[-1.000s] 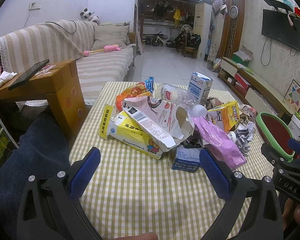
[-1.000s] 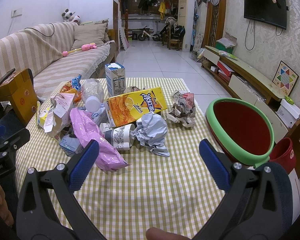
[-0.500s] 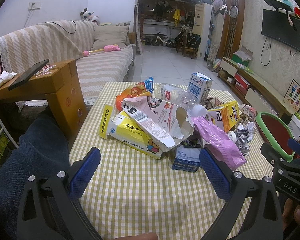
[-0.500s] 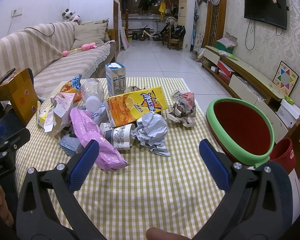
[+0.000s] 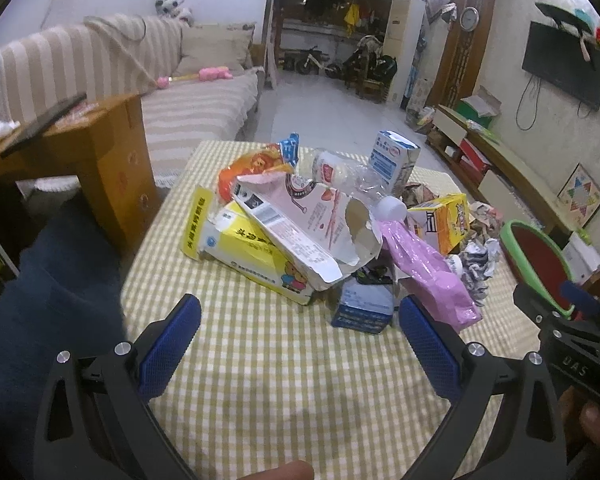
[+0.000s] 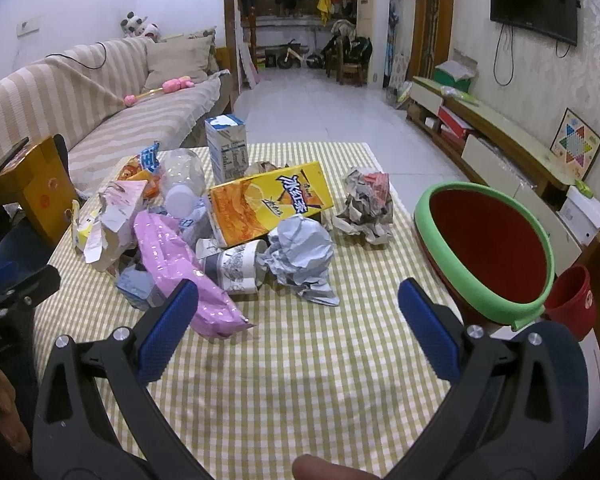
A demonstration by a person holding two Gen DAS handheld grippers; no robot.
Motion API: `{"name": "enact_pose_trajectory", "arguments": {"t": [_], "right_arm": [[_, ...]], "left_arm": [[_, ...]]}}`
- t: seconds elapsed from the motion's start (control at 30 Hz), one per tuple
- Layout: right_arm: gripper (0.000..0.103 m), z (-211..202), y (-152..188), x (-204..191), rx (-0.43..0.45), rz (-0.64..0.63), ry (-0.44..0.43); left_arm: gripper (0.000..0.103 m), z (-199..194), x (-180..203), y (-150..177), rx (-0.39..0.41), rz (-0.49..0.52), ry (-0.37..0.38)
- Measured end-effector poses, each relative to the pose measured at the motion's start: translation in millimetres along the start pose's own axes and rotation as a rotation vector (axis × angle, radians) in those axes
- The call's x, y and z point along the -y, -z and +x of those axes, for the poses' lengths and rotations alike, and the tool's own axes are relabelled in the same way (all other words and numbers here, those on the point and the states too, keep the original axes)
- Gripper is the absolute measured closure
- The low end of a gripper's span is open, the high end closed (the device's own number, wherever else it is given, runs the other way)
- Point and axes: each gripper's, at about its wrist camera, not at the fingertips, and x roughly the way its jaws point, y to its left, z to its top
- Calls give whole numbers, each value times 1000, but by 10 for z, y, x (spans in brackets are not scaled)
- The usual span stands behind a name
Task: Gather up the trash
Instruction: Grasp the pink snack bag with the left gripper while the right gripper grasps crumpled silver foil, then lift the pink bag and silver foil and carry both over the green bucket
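A heap of trash lies on the checked tablecloth [image 5: 284,364]: a torn pink carton [image 5: 300,224] over a yellow box [image 5: 244,252], a pink bag [image 6: 172,264], an orange juice carton [image 6: 268,200], a paper cup [image 6: 232,264], crumpled grey paper [image 6: 300,256] and a newspaper wad [image 6: 368,204]. A red bin with a green rim [image 6: 484,248] tilts at the table's right edge. My left gripper [image 5: 300,340] hangs open just before the yellow box and a small blue carton [image 5: 364,304]. My right gripper [image 6: 298,320] stands open in front of the grey paper, holding nothing.
A milk carton [image 6: 228,148] and a clear plastic bottle [image 6: 180,176] stand at the back of the heap. A wooden side table [image 5: 84,152] and a striped sofa [image 5: 180,92] lie to the left. A small red bucket [image 6: 572,300] sits below the bin.
The left view has shifted slightly, with the heap a little nearer. The right gripper has not visibly moved. Both stay open.
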Motion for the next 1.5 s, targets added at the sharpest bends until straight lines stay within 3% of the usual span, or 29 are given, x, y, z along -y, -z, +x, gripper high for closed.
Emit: {"name": "enact_pose_trajectory", "arguments": {"t": [0.3, 0.6, 1.0, 1.03, 1.17, 1.27, 1.5], "right_arm": [[4, 210, -211, 129, -71, 13, -50], [5, 513, -406, 167, -107, 9, -88], [5, 978, -441, 214, -207, 24, -98], [7, 999, -434, 208, -213, 19, -95], [32, 1094, -401, 204, -250, 14, -105], [45, 1110, -371, 187, -263, 4, -130], [51, 1065, -374, 220, -252, 2, -146]], "left_arm": [[8, 140, -54, -279, -65, -72, 60], [8, 432, 1, -715, -78, -96, 50], [10, 1058, -21, -838, -231, -147, 26], [14, 1081, -26, -825, -238, -147, 25], [22, 1213, -33, -794, -261, -154, 28], [23, 1238, -20, -788, -253, -142, 25], [34, 1173, 1, -773, -229, -122, 25]]}}
